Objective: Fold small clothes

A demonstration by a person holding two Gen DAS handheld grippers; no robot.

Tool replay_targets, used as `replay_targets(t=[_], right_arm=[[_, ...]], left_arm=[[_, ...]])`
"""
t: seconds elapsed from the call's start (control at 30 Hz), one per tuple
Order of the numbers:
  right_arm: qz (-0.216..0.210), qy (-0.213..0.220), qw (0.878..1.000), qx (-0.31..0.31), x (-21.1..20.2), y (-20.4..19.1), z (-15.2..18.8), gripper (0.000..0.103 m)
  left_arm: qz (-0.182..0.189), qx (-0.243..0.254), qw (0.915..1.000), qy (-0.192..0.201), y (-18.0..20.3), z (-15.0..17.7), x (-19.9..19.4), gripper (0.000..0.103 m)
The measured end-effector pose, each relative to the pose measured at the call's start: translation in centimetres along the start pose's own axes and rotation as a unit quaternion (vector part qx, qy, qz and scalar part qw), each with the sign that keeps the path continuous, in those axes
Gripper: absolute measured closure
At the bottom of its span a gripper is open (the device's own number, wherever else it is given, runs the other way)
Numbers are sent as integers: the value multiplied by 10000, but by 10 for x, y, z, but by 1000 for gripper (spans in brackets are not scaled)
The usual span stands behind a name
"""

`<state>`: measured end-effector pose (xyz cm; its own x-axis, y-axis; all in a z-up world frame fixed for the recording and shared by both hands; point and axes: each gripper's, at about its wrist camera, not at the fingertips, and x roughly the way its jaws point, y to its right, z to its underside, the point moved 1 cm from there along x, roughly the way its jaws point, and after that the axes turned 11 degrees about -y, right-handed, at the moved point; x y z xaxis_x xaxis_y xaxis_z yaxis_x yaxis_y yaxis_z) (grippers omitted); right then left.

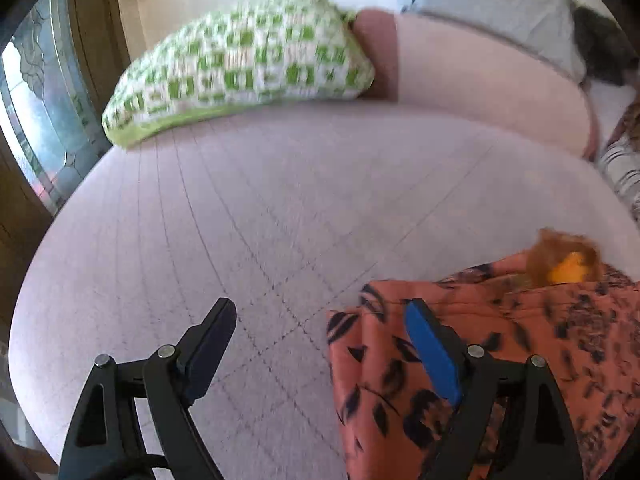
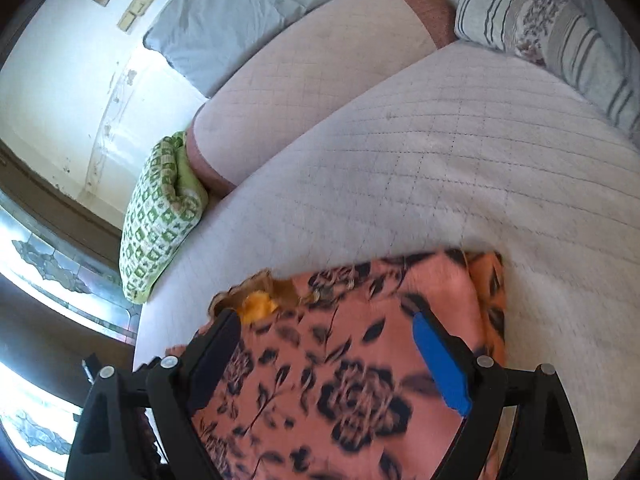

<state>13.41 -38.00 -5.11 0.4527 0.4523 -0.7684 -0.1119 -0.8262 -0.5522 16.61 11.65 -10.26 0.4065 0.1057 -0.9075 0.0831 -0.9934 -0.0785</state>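
we hover both tools over orange floral garment [image 2: 344,364] lying on quilted bed [image 2: 460,152], near its front edge. left gripper [image 1: 320,320] released, empty; right gripper [image 2: 332,328] released, straddling cloth. step: approach. next: pinch edge, fold over.

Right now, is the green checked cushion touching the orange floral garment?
Apart. The right wrist view shows the green checked cushion at the mattress edge, with bare quilted mattress between it and the orange floral garment.
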Motion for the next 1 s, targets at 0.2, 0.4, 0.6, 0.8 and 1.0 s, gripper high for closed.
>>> replay_targets(t=[0.2, 0.4, 0.6, 0.8, 1.0], right_arm=[[81, -278, 9974, 659, 32, 38, -10, 13], [240, -411, 9981, 395, 46, 44, -16, 13], [-64, 3, 9993, 369, -9, 19, 6, 13], [-350, 93, 9993, 28, -53, -7, 108, 13], [-110, -282, 9988, 383, -14, 29, 140, 13]], left_arm=[[56, -216, 9997, -139, -6, 8, 9, 15], [26, -93, 9999, 81, -10, 30, -11, 15], [269, -333, 9986, 325, -23, 70, -45, 15], [591, -14, 9960, 669, 7, 138, -88, 14], [567, -143, 9981, -199, 14, 165, -39, 14]])
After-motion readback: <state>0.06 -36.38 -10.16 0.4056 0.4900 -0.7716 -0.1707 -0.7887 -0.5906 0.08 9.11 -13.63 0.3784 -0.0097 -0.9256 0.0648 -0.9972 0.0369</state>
